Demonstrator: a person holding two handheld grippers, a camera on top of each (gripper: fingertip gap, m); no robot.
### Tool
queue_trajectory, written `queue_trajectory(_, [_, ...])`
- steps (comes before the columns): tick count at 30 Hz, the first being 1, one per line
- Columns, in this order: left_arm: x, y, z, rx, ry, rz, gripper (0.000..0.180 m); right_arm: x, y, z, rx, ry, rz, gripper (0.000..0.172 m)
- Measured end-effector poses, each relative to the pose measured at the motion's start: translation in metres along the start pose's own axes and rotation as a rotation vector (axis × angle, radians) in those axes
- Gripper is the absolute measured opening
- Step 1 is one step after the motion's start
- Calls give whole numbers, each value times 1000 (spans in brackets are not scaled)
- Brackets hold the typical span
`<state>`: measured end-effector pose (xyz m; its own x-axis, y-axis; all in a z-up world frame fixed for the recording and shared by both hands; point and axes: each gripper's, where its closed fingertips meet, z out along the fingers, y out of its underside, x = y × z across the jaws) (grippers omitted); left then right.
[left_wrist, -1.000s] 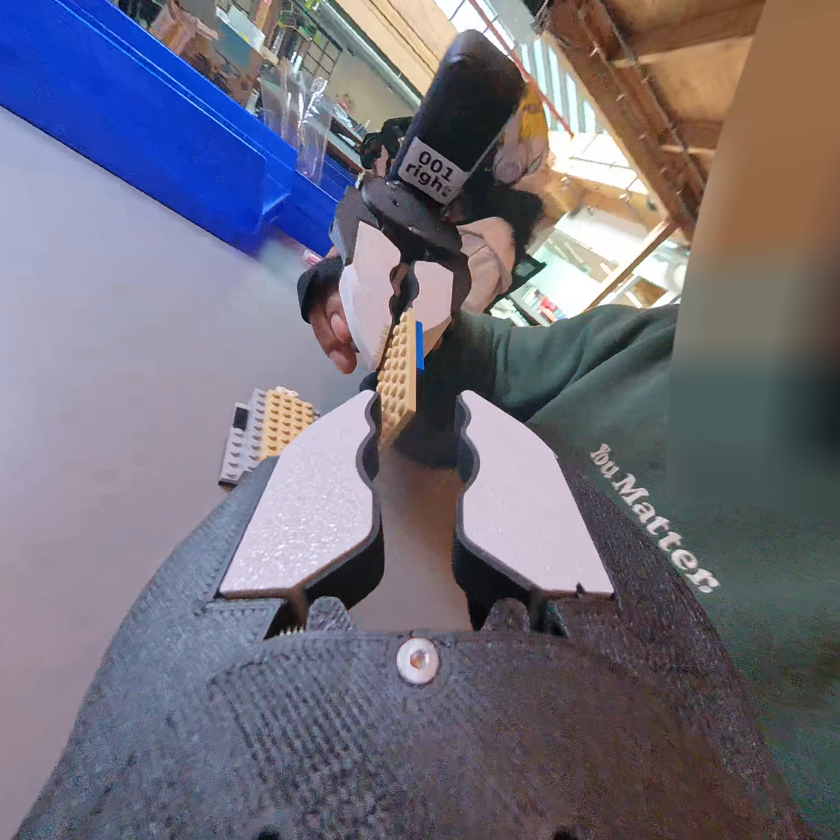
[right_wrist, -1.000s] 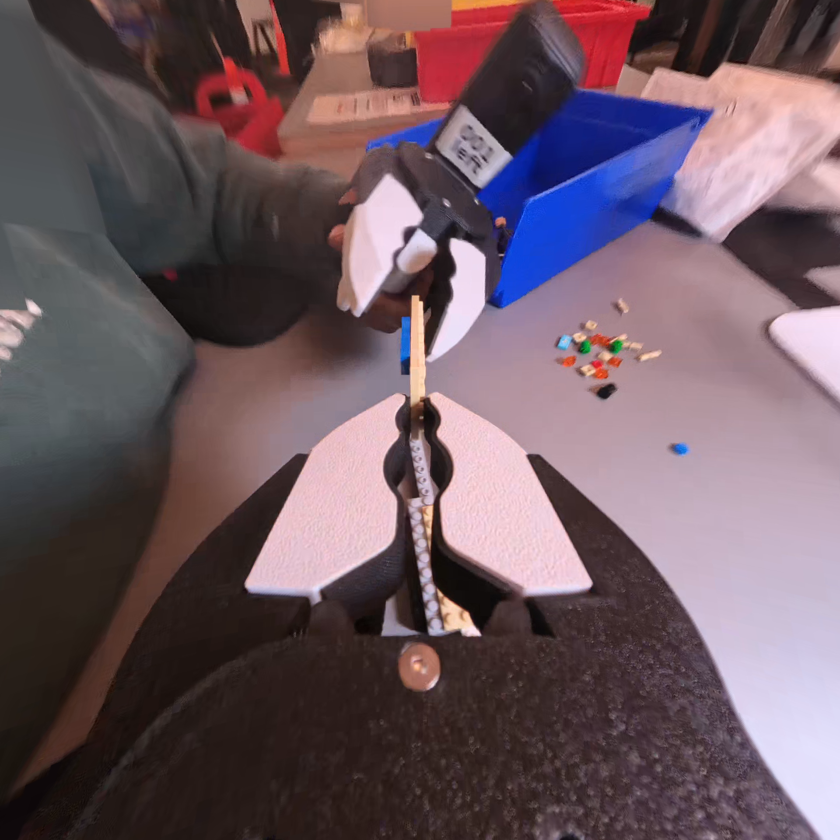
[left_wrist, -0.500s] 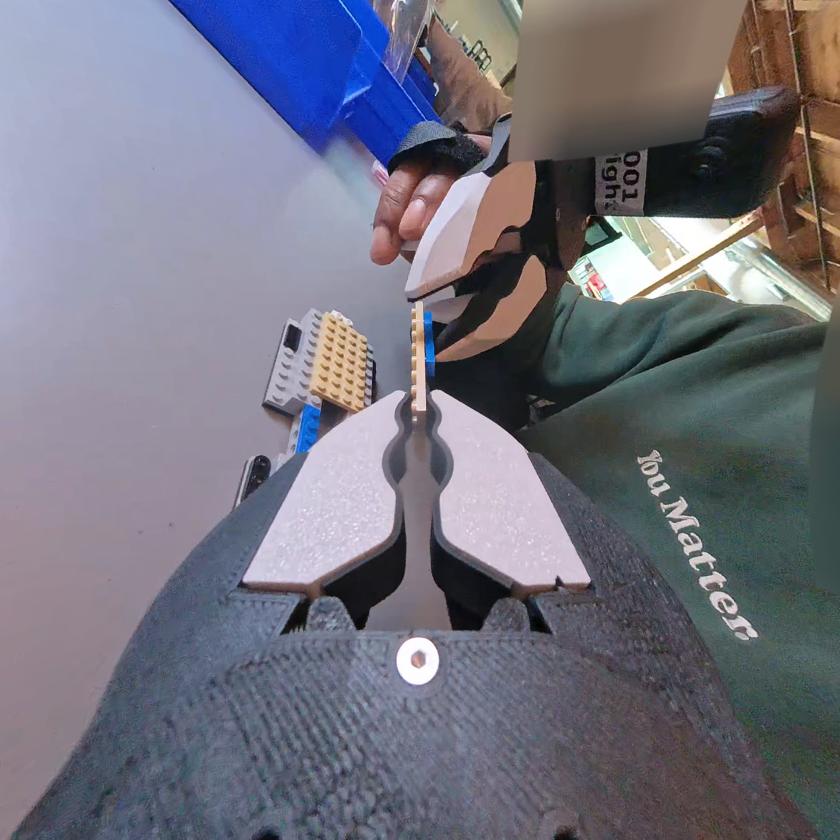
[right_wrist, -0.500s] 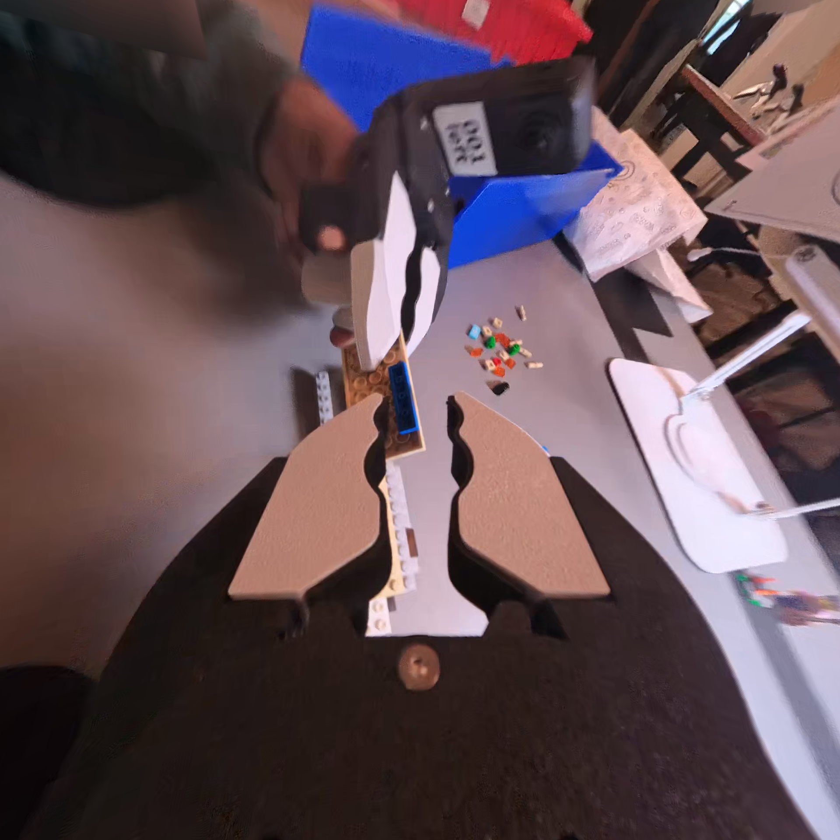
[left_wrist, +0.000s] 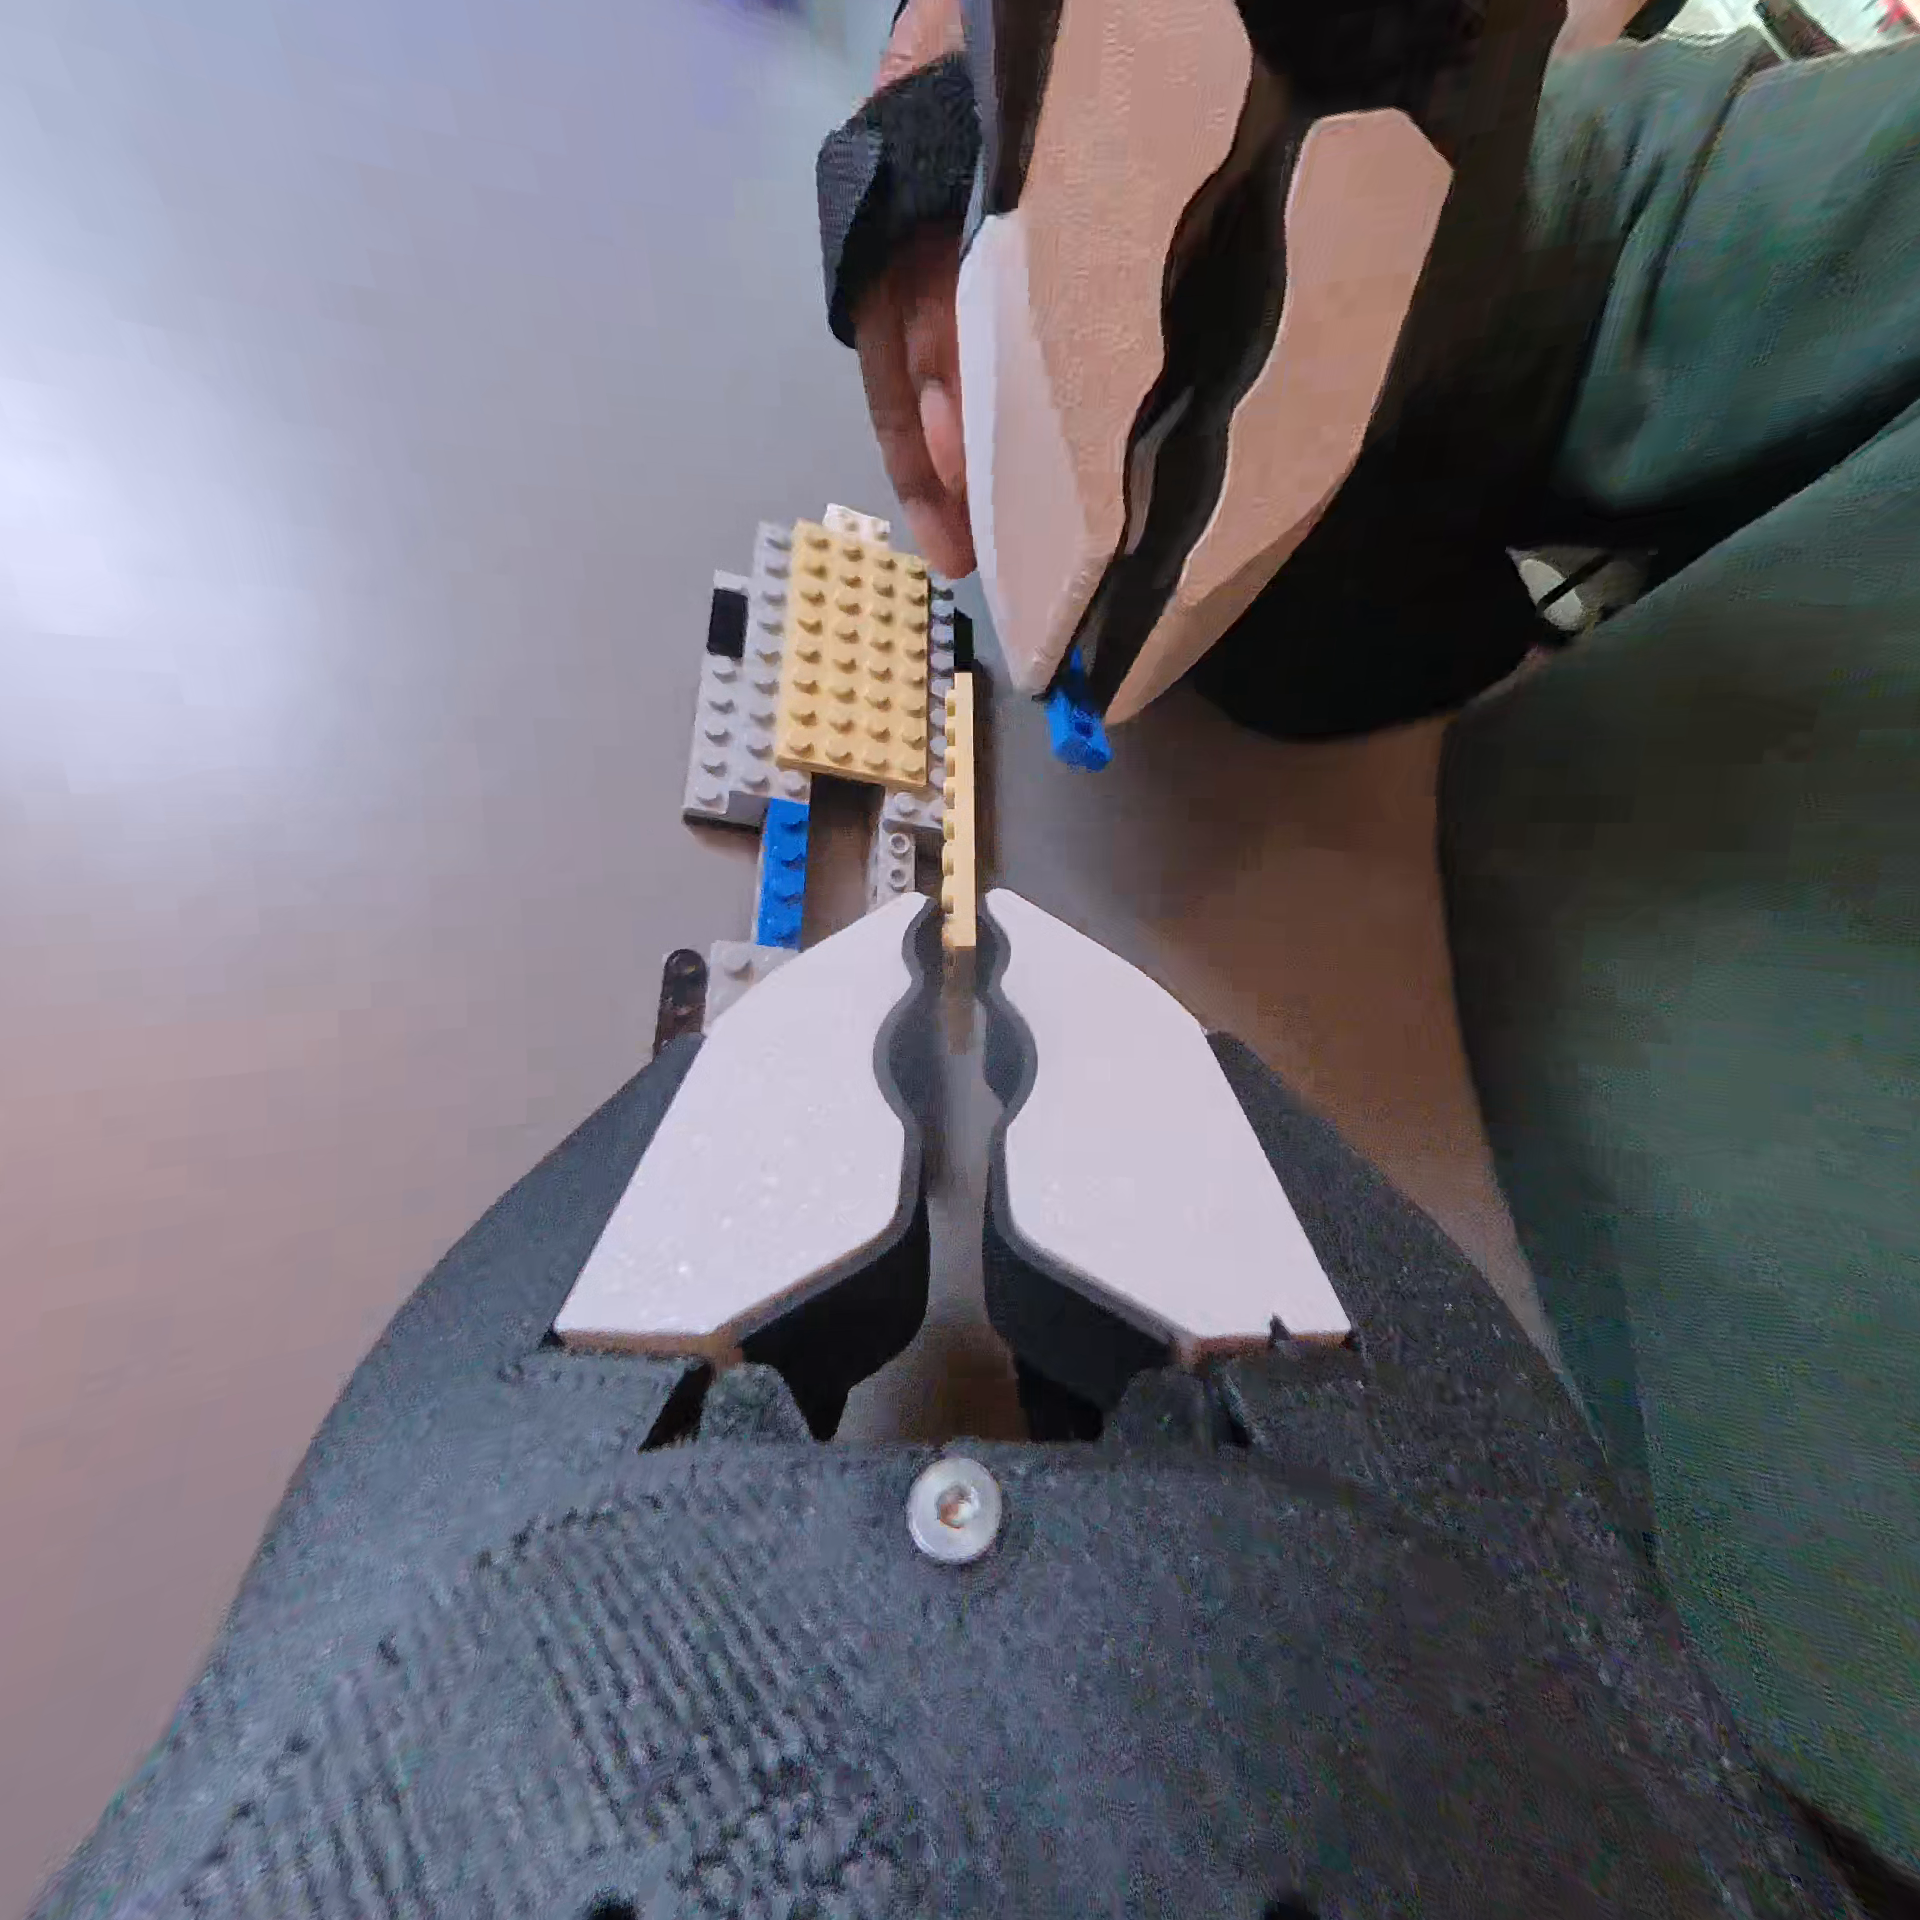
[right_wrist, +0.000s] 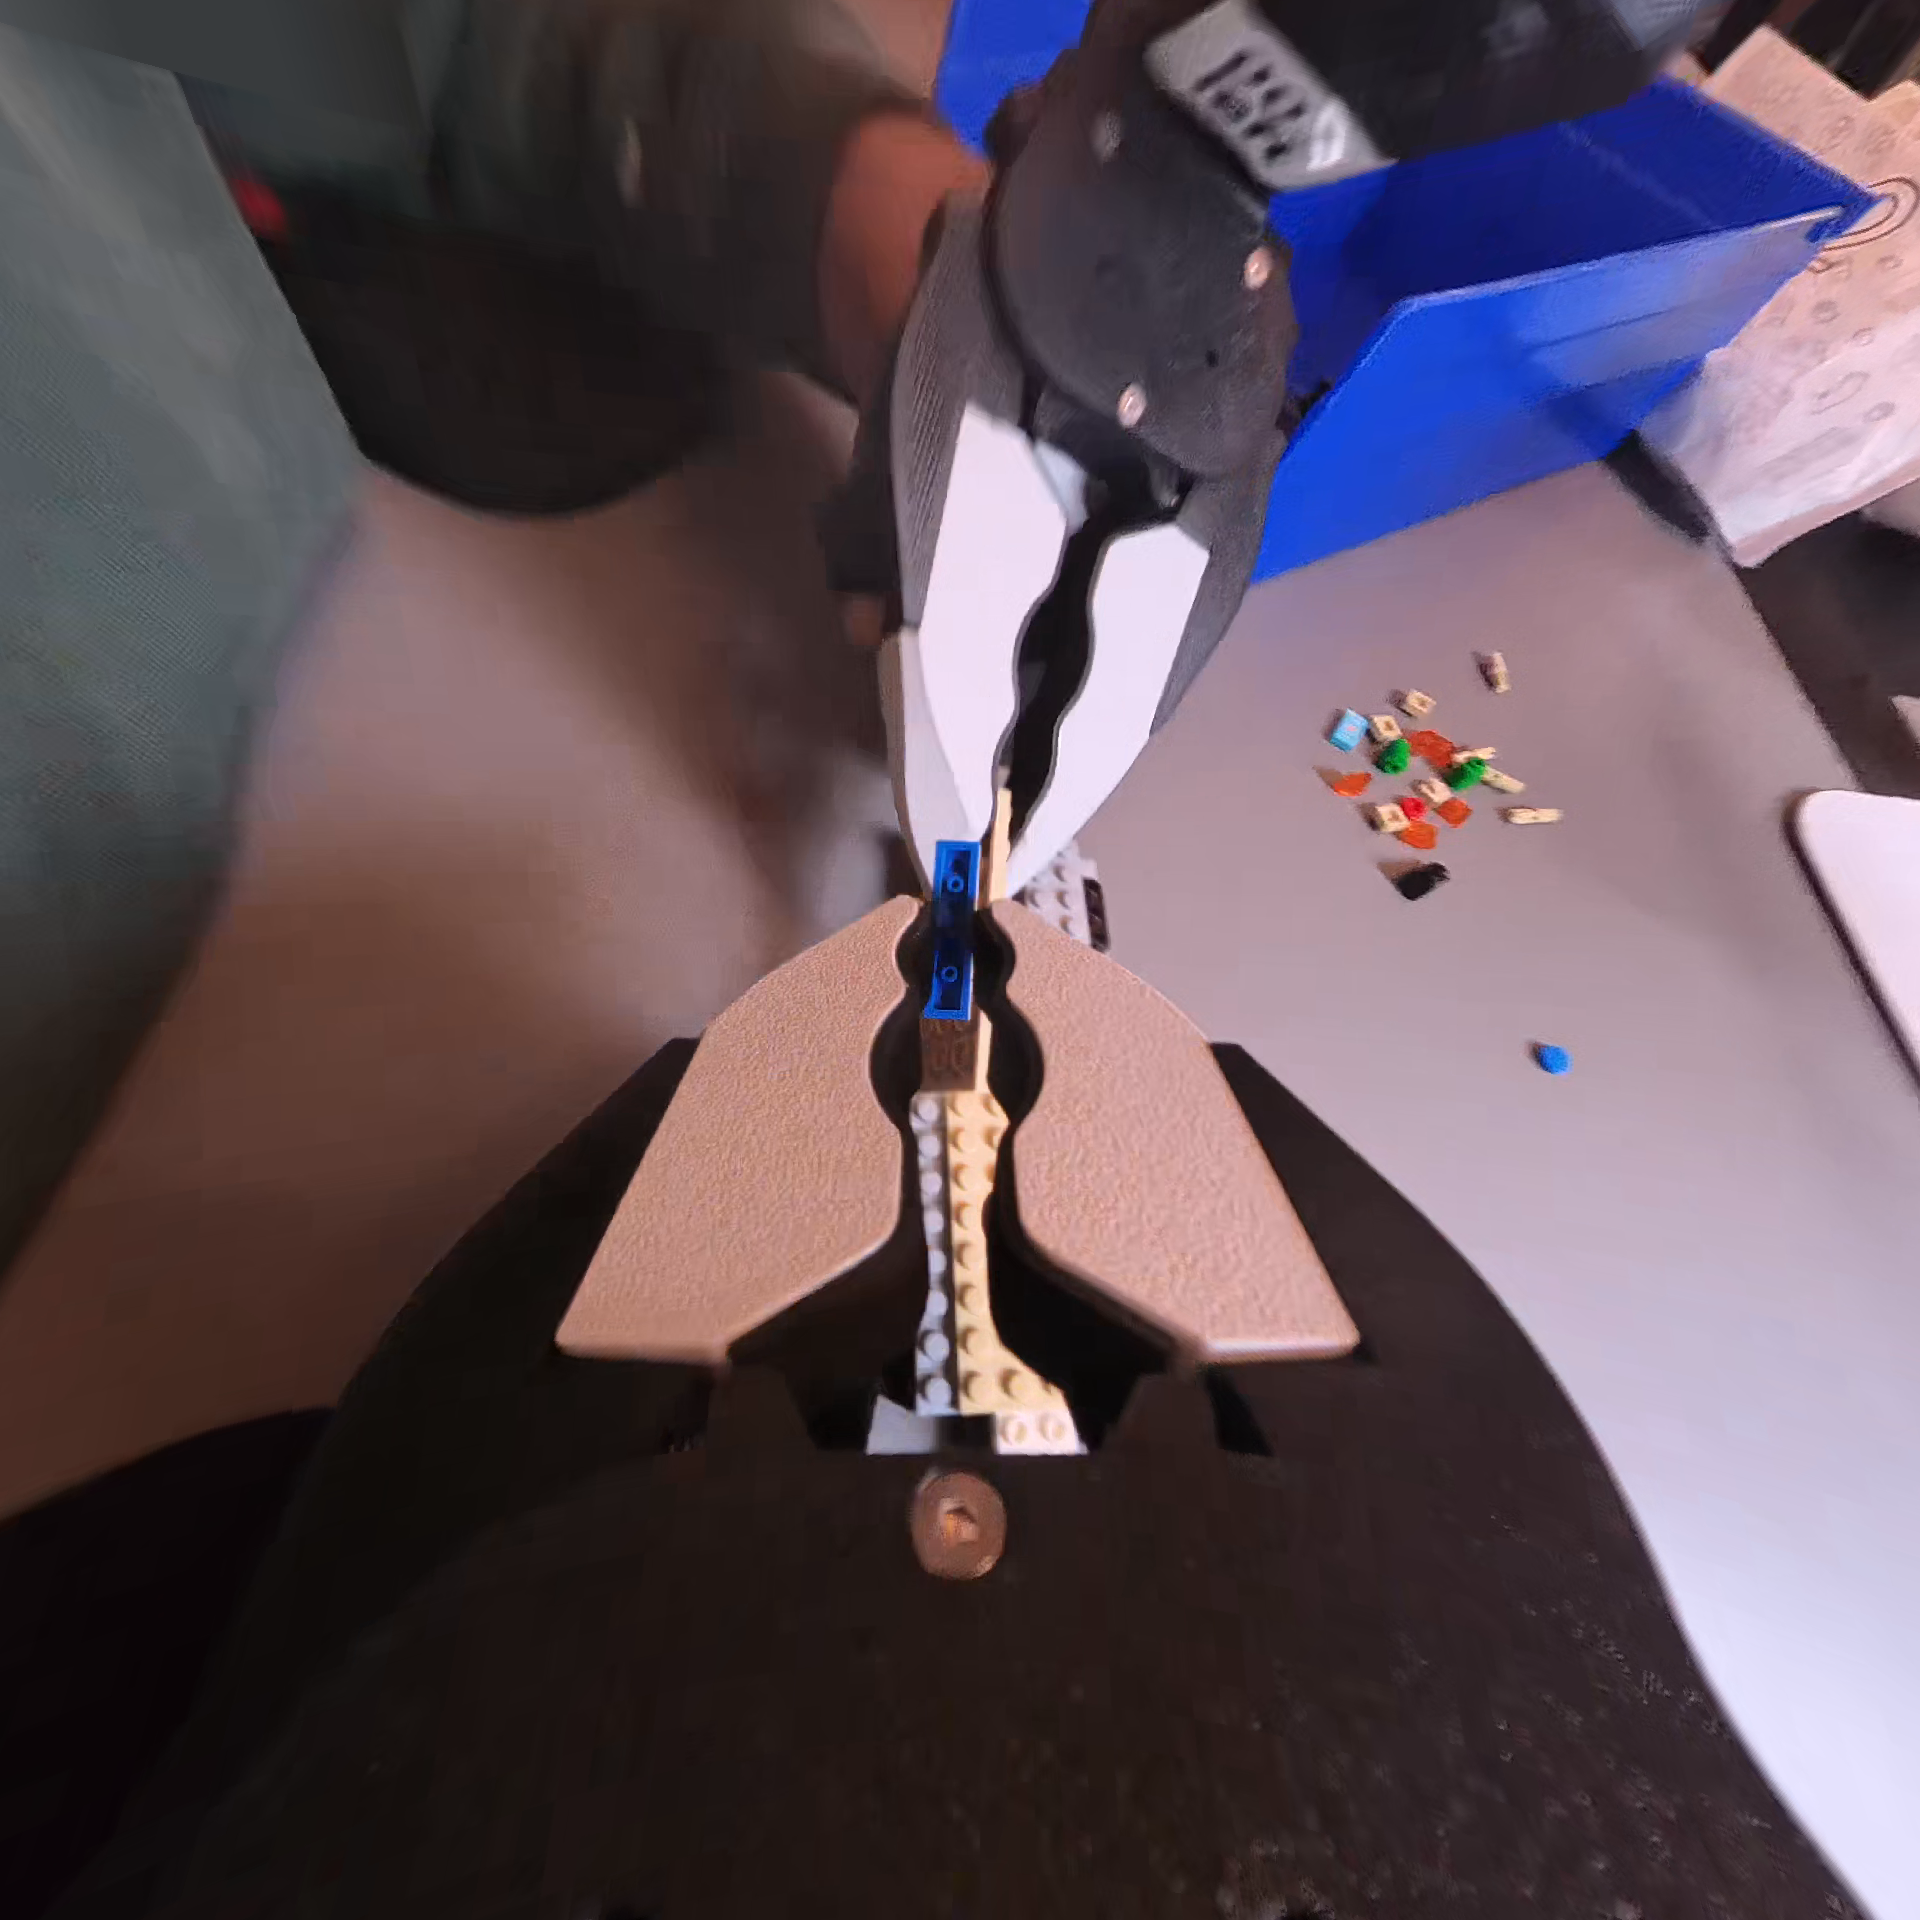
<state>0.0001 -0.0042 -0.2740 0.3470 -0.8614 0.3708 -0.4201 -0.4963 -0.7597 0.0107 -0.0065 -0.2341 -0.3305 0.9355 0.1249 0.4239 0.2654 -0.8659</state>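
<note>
Gripped edge-on between the narrowed jaws of the left gripper (left_wrist: 961, 920) is a thin tan plate (left_wrist: 962, 800), its studs facing left and both pads closed against its lower end. In the right wrist view the same plate (right_wrist: 1002, 847) is seen as a thin edge at that gripper (right_wrist: 997, 831), which points down toward the camera.

A small blue plate (right_wrist: 954, 935) is held between the nearly closed jaws of the right gripper (right_wrist: 956, 920), with the pads set against its two sides and its underside turned to the camera. In the left wrist view the blue plate (left_wrist: 1076, 717) is seen projecting from the tips of the right gripper (left_wrist: 1075, 686), just beside the upper end of the tan plate and apart from it. A hand (left_wrist: 925, 416) is visible behind that gripper.

On the grey table (left_wrist: 312, 520) beneath both tools a brick assembly (left_wrist: 821, 675) is laid flat: grey plates topped by a larger tan plate, with a blue strip at its near end. Farther right on the table a scatter of small pieces (right_wrist: 1429, 774) and a lone blue stud (right_wrist: 1550, 1058) are seen, well apart from the grippers. A blue bin (right_wrist: 1538, 343) stands behind the left gripper.
</note>
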Motion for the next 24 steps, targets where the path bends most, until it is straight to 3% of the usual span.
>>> queue_trajectory(7, [1,-10,-10,52,-15,21,5,17,-19,-25,226,-23,189,7])
queue_trajectory(13, [-9,-19,-23,100,-110,93,5,44,-3,-37,222,122,234,8])
queue_trajectory(20, [-39,-27,-51,43,-469,390,5,65,15,-47,187,253,244,8])
queue_trajectory(24, [-54,-51,-121,-94,-838,632,5,71,18,-52,168,310,213,8])
